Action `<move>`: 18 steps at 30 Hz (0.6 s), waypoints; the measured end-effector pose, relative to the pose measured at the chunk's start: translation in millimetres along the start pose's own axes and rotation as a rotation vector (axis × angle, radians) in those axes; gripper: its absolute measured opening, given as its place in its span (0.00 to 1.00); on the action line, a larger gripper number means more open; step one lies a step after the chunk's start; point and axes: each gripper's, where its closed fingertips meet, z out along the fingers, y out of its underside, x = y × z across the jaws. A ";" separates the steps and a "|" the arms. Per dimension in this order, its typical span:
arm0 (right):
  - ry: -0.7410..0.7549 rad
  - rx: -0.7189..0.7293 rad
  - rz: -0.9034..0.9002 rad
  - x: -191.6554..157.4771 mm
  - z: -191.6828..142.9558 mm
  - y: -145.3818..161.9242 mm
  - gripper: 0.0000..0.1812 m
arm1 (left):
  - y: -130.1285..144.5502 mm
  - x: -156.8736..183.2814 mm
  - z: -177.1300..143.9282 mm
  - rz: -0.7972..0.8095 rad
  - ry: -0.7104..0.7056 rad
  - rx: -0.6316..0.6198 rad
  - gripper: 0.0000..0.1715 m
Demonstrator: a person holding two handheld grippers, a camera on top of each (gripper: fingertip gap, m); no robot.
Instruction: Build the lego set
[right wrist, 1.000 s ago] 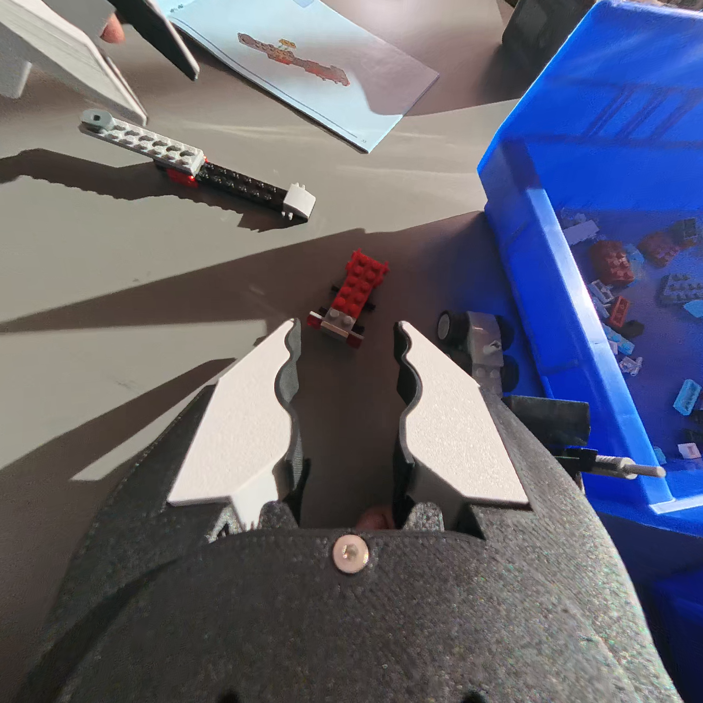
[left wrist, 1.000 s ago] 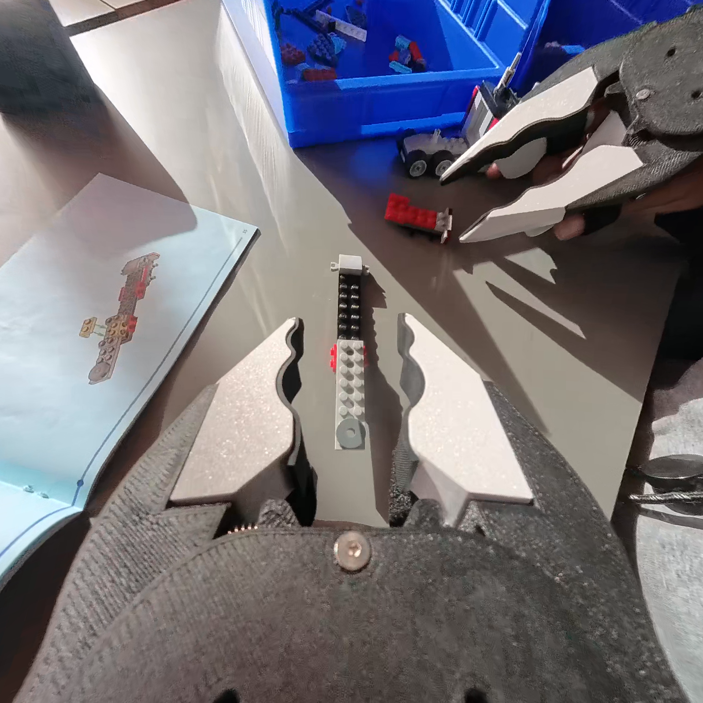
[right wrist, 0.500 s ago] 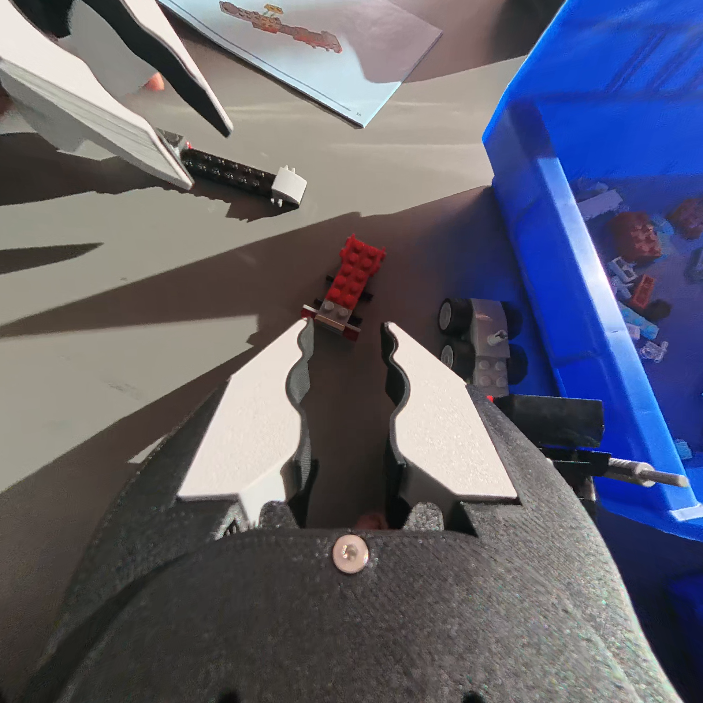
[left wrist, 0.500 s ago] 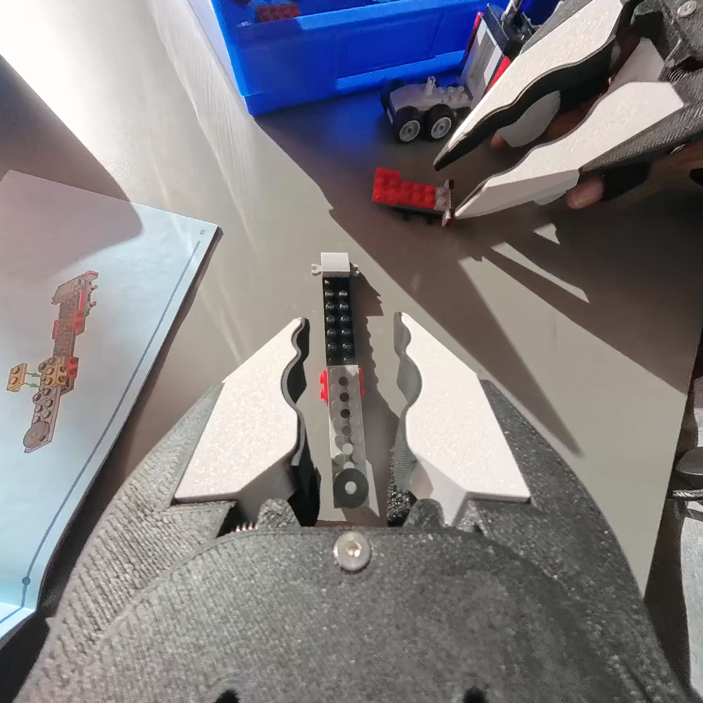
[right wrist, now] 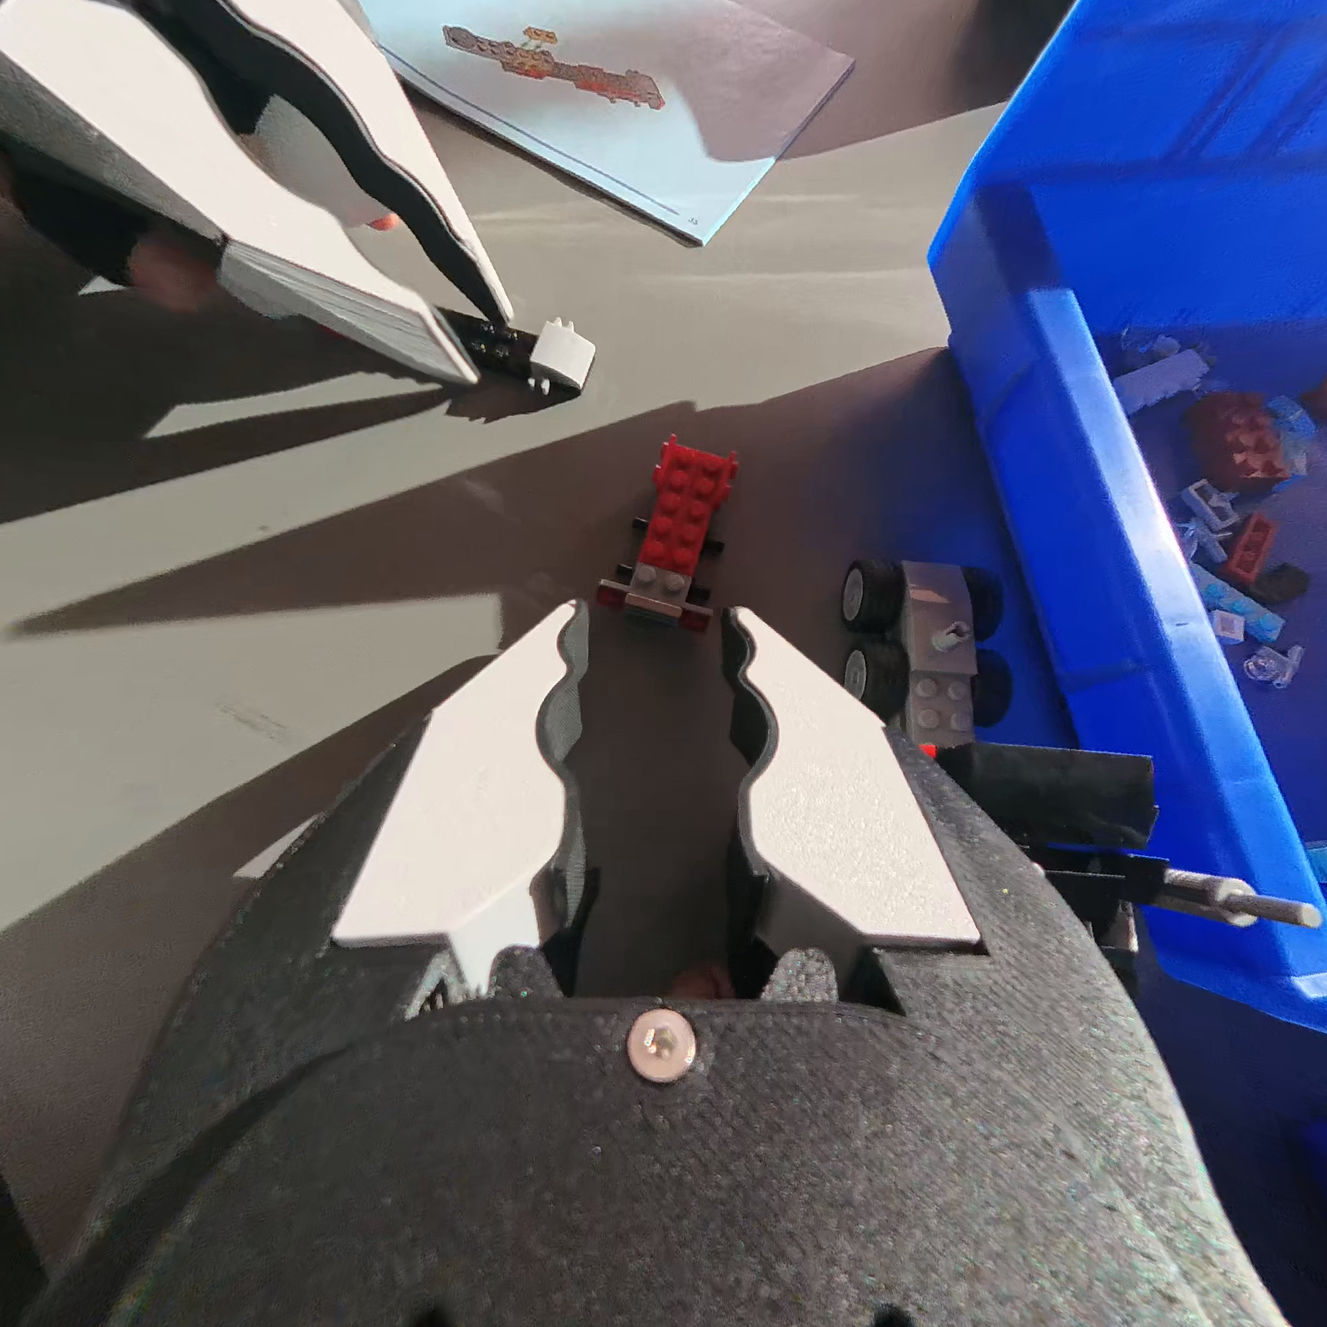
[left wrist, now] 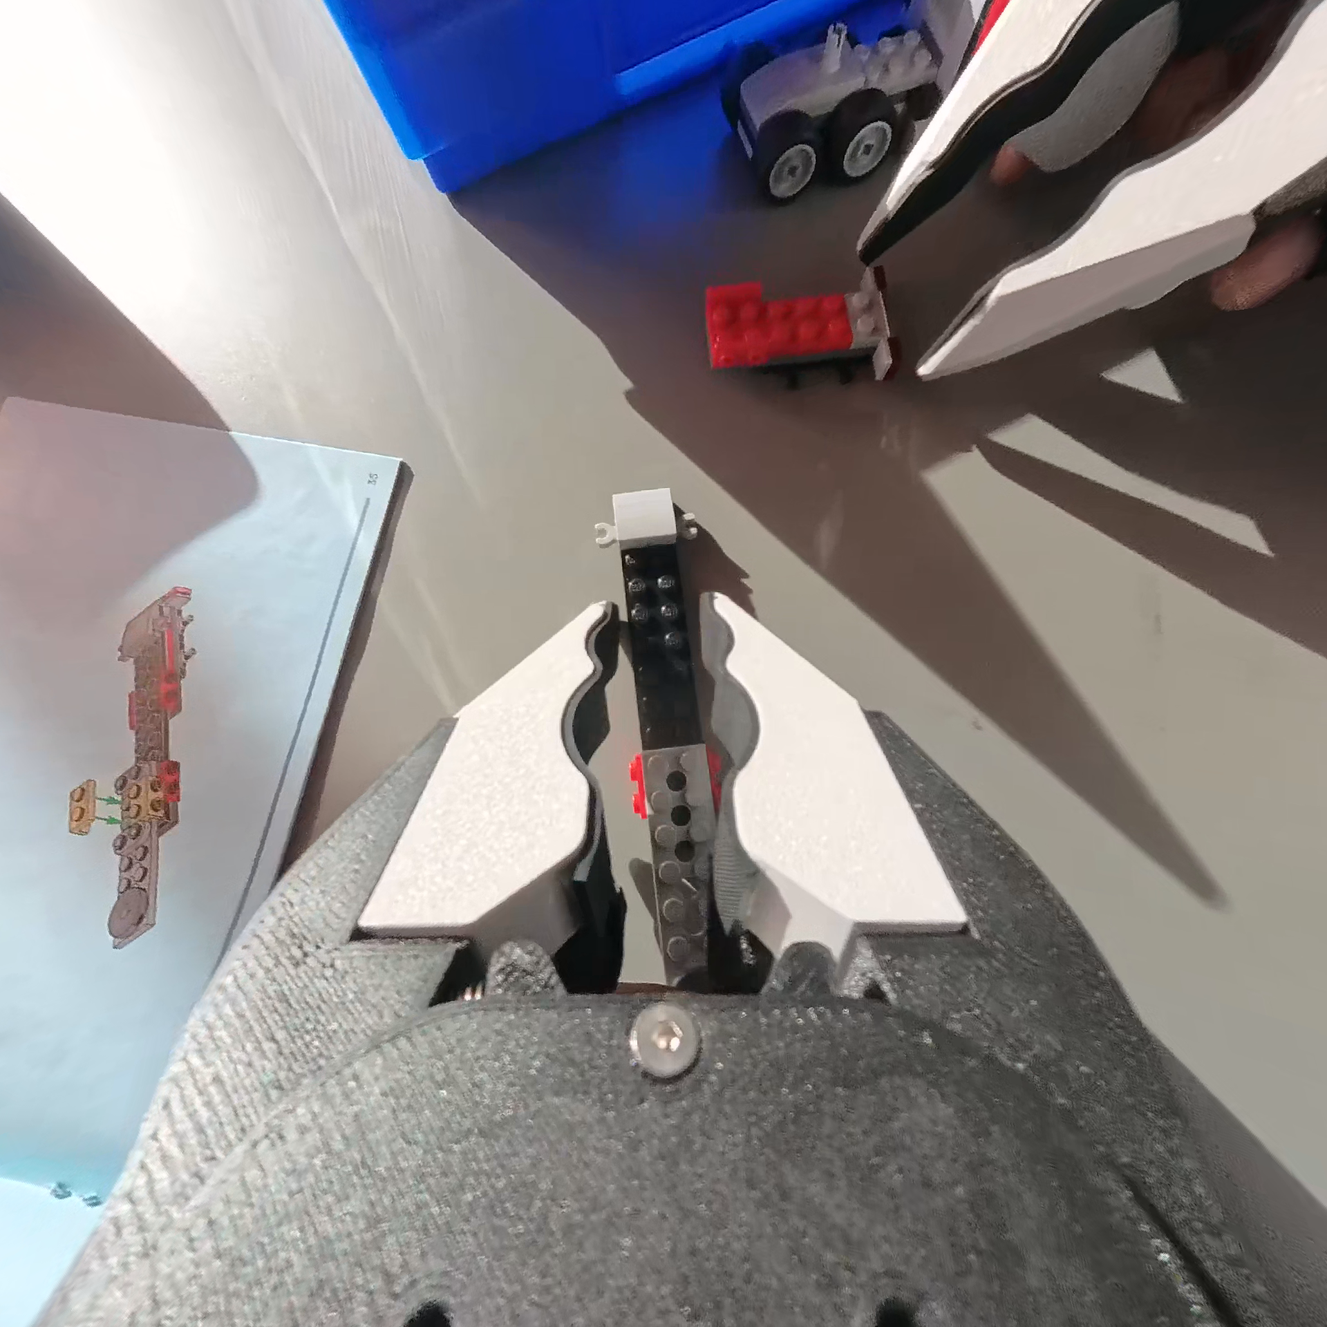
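Observation:
A long black and grey plate assembly (left wrist: 657, 646) with a white end piece lies on the grey table. My left gripper (left wrist: 659, 607) straddles it lengthwise and is shut on its sides; it also shows in the right wrist view (right wrist: 481, 345), where only the black end and the white piece (right wrist: 564, 352) stick out. A small red assembly (right wrist: 682, 503) with a grey end lies just beyond my right gripper (right wrist: 653, 610), which is open and empty. In the left wrist view the right gripper's (left wrist: 897, 312) tips flank the red assembly's (left wrist: 783, 330) grey end.
A blue bin (right wrist: 1077, 445) holding several loose bricks (right wrist: 1235, 459) stands to the right, also in the left wrist view (left wrist: 546, 93). A grey wheeled chassis (right wrist: 933, 646) sits against it. An open instruction booklet (left wrist: 143, 718) lies left of the left gripper.
My left gripper slid forward along the long assembly and narrowed onto it. My right gripper moved closer to the red assembly's grey end and stayed open.

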 end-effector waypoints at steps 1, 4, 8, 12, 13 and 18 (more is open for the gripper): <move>0.002 -0.006 -0.006 -0.3 0.7 0.5 0.23 | -0.2 -2.1 0.5 0.004 -0.009 -0.001 0.11; 0.019 -0.037 -0.022 0.3 3.9 3.3 0.21 | -0.8 -4.5 1.0 -0.002 0.000 0.007 0.10; 0.019 -0.052 -0.041 -0.9 6.5 3.7 0.10 | -3.0 -2.5 0.7 -0.009 0.055 0.025 0.10; -0.005 -0.044 -0.040 -3.1 6.0 2.5 0.06 | -12.8 -4.0 -4.9 -0.046 0.124 0.086 0.10; -0.006 -0.041 -0.034 -2.8 5.5 2.3 0.06 | -15.4 -5.3 -7.2 -0.052 0.136 0.099 0.10; 0.048 -0.044 -0.034 1.3 4.4 2.6 0.20 | -20.3 -9.8 -15.7 -0.066 0.152 0.141 0.10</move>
